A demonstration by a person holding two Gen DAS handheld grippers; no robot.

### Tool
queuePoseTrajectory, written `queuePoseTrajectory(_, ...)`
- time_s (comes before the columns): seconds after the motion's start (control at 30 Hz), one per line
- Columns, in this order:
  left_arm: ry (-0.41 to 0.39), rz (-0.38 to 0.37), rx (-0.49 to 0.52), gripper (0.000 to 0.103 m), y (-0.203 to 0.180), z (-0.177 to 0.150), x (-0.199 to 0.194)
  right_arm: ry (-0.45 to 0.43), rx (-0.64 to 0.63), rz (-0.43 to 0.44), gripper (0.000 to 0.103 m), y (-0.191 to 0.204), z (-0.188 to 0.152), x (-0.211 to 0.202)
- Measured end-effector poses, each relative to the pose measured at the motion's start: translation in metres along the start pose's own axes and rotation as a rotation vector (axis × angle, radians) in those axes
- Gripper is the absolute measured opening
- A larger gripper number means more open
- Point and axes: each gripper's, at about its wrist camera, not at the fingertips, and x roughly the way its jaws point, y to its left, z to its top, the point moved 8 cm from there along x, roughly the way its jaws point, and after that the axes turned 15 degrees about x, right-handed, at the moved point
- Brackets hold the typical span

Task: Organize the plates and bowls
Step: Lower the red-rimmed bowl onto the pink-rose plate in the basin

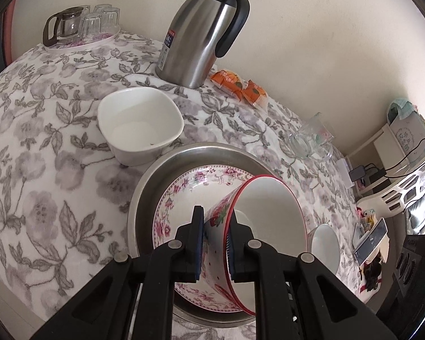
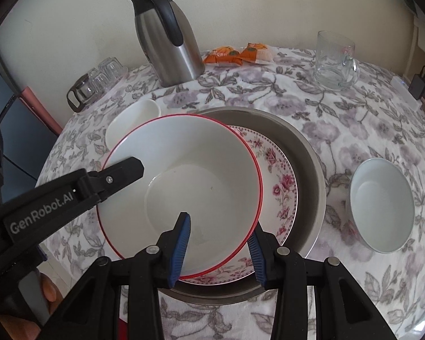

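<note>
My left gripper (image 1: 216, 221) is shut on the rim of a red-rimmed bowl (image 1: 269, 221) with a strawberry pattern and holds it tilted over a pink floral plate (image 1: 184, 189) that lies in a round metal tray (image 1: 161, 175). In the right wrist view the left gripper (image 2: 127, 170) clamps the bowl (image 2: 184, 181) at its left rim. My right gripper (image 2: 219, 226) is open, its jaws astride the bowl's near rim, one finger inside and one outside. The plate (image 2: 280, 181) and tray (image 2: 311, 170) show beneath.
A white square bowl (image 1: 140, 124) sits left of the tray. A small white round bowl (image 2: 382, 206) sits to the right. A steel thermos jug (image 2: 167, 36), orange snack packets (image 2: 235, 53), a glass mug (image 2: 334, 59) and a tray of glasses (image 1: 82, 25) stand farther back.
</note>
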Motion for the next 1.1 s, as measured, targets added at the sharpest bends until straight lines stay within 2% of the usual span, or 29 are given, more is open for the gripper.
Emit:
queuePoseTrajectory(0.3,0.045,-0.032,-0.021,0.014,-0.001,-0.007,0.017,0.005,0.032,-0.008,0.043,-0.011,0.005,0.006)
queuePoseTrajectory(0.73,0.088,-0.018,-0.027,0.014,0.000,-0.013,0.036,-0.005,0.036,-0.006,0.043,-0.014,0.010,0.011)
queuePoseTrajectory(1.1,0.079,-0.029,-0.052,0.014,0.004,-0.009,0.045,-0.035,0.038,0.012,0.043,-0.011,0.015,0.013)
